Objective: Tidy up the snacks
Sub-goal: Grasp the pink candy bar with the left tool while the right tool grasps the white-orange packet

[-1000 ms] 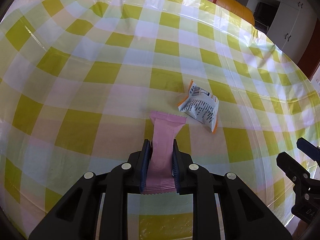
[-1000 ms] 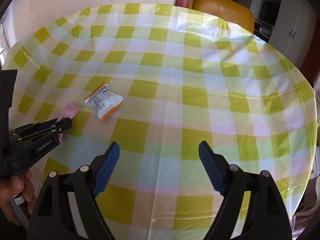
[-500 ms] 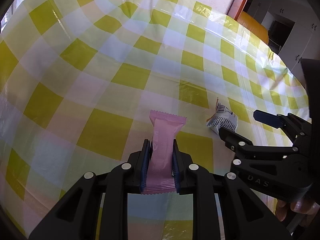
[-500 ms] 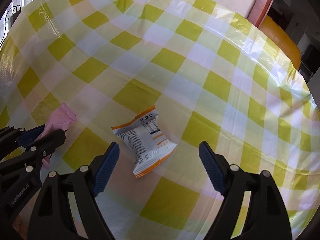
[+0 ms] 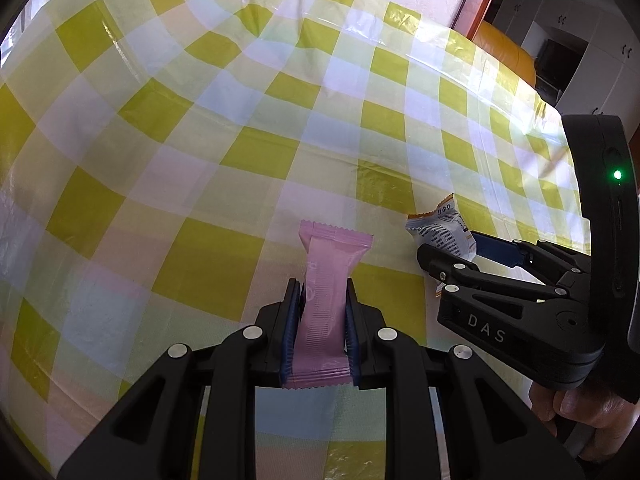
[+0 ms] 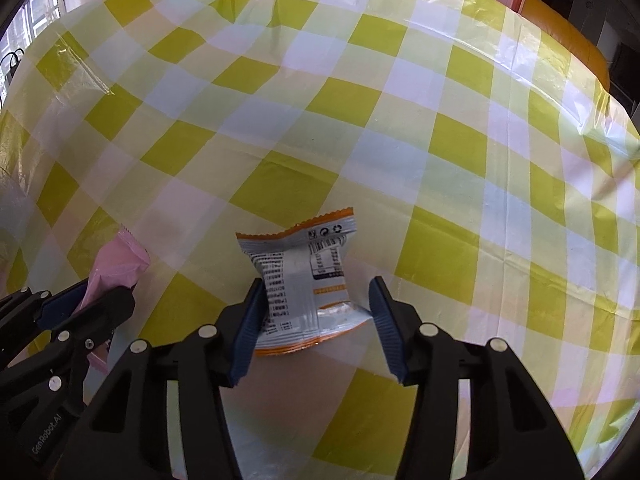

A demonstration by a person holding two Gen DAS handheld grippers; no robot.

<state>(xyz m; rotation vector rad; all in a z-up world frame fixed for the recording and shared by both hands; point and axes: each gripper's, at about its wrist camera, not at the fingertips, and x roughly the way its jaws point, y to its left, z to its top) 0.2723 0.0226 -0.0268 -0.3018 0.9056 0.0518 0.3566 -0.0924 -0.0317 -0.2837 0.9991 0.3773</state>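
Observation:
My left gripper [image 5: 319, 296] is shut on a pink snack bar [image 5: 326, 280], held above the checked tablecloth; the bar also shows at the left of the right wrist view [image 6: 116, 266]. A white and orange snack packet [image 6: 304, 284] lies flat on the cloth. My right gripper [image 6: 316, 304] is open with its jaws on either side of the packet, the left pad [image 6: 250, 312] touching its edge, the right pad apart from it. In the left wrist view the packet [image 5: 442, 232] lies partly behind the right gripper [image 5: 460, 252].
A yellow and white checked plastic cloth [image 6: 400, 120] covers the round table. An orange chair [image 6: 568, 40] stands past the far right edge, near a wall and door frame. The left gripper [image 6: 80, 308] sits close to the right one.
My right gripper has moved left and forward until the white and orange packet lies between its open jaws. The left gripper still holds the pink bar and has shifted left.

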